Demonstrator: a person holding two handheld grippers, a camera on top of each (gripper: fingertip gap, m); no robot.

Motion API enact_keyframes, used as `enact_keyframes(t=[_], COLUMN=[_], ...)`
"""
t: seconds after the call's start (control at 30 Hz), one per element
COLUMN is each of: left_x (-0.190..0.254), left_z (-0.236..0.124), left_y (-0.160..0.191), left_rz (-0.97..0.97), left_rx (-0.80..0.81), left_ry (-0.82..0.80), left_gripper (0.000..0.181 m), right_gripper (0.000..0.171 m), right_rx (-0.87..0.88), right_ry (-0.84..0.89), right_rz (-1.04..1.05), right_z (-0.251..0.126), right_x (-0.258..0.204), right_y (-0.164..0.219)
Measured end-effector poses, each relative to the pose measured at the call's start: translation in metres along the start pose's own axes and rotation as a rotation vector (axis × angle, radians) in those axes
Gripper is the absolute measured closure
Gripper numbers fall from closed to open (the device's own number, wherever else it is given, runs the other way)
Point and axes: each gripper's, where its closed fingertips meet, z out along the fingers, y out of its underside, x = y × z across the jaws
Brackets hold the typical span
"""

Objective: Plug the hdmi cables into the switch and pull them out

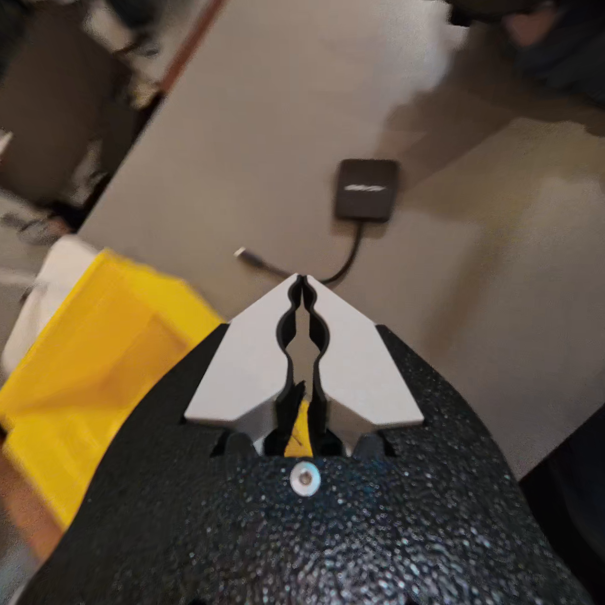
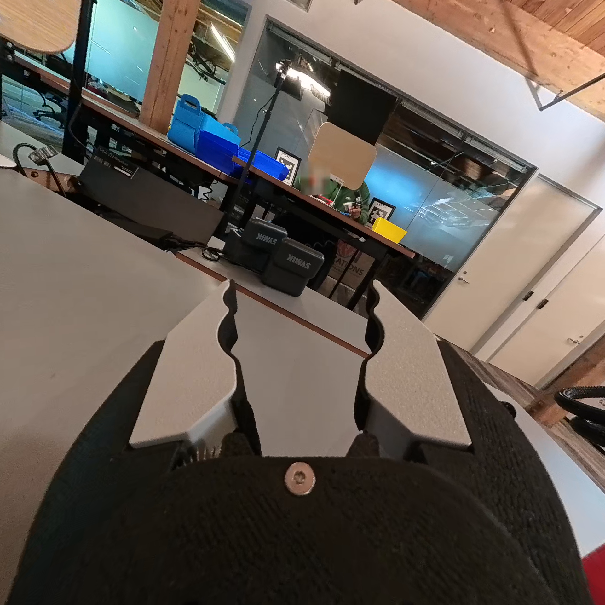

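In the blurred left wrist view a small black box, the switch (image 1: 366, 190), lies flat on the grey table (image 1: 262, 147). A thin black cable (image 1: 350, 258) runs from its near side and curves left to a plug with a silver tip (image 1: 244, 254) that lies loose on the table. My left gripper (image 1: 302, 278) is shut and empty, held above the table with its tips over that cable. In the right wrist view my right gripper (image 2: 301, 288) is open and empty, low over the grey table (image 2: 82, 278) and pointing out across the room. No switch or cable shows there.
A yellow bin (image 1: 98, 343) stands at the near left of the left gripper, by something white (image 1: 49, 271). In the right wrist view two dark cases (image 2: 278, 255) sit on a neighbouring table, and a person (image 2: 340, 196) sits at a farther table with blue bins (image 2: 212, 140).
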Motion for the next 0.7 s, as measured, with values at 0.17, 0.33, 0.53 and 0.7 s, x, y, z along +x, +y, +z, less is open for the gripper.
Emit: enact_keyframes(t=[0.17,0.33,0.53,0.7], left_x=[-0.085,-0.089,-0.044,-0.024], left_z=[-0.087,-0.119,-0.094,-0.073], left_y=[0.109,0.219,0.296,0.294], left_rz=[-0.458,-0.831,-1.126,-1.253], left_rx=[-0.019,-0.033,-0.01,0.209], left_ry=[-0.333,-0.453,-0.266,0.027], left_gripper=[0.145,0.097,0.084,0.121], right_gripper=[0.092,0.092,0.092,0.092], right_rx=[-0.004,-0.007,-0.008,-0.007], right_ry=[-0.005,-0.009,-0.012,-0.012], right_rz=[-0.013,-0.02,-0.028,-0.026], right_z=[0.001,0.001,0.001,0.001], right_x=[-0.002,-0.003,-0.004,-0.004], right_y=[0.0,0.001,0.001,0.001])
